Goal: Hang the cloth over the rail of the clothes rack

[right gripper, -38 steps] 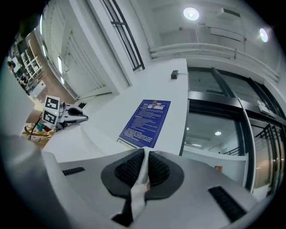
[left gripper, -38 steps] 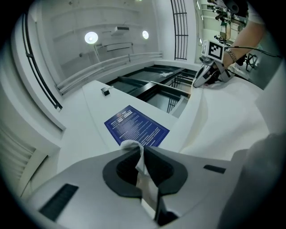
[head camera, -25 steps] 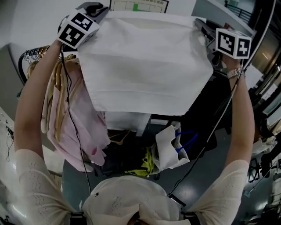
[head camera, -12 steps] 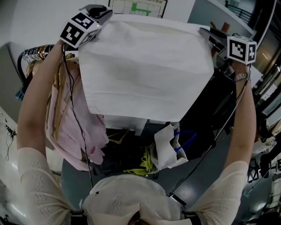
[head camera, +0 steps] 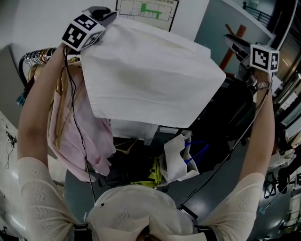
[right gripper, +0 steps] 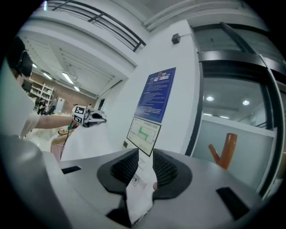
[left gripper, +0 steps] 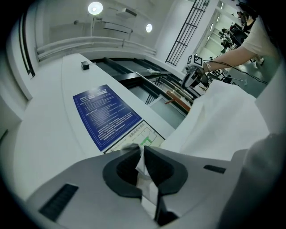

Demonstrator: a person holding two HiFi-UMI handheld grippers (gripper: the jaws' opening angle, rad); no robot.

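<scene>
**Item: cloth (head camera: 150, 75).** White, rectangular, held up and spread flat across the upper middle of the head view. Its lower hem hangs free toward the centre of the frame. It lies on no rail.

**Holders.**
- The left gripper (left gripper: 140, 150), at the upper left of the head view, has its jaws closed on a pinch of the cloth's upper left corner. A white fold stands between the pads.
- The right gripper (right gripper: 145, 152), at the upper right, has its jaws pressed on white fabric that carries a small sewn label. In the head view the cloth's upper right corner runs toward it.

**Surroundings.**
- Hanger hooks (head camera: 40, 56) cluster at the left edge of the head view, with pink garments (head camera: 77, 136) hanging below them and partly behind the cloth. The rail itself is mostly hidden among the hooks.
- A wall notice (head camera: 148, 8) with a green plan sits at the top centre.
- An orange-brown forked post (head camera: 233, 40) stands at the upper right.
- A white bag (head camera: 178, 157) with blue handles lies in the lower middle, with a dark heap beside it.

**Step in hand (judged).** The cloth is being carried, raised and stretched, toward the rack. Hanging has not begun.

**Next move (judged).**
- Both corners need to travel together toward the left of the frame, high enough to clear the hooks.
- The cloth's middle should then be lowered across a free stretch of rail.
- Neither jaw should open until the cloth's weight rests on both sides of the rail.
</scene>
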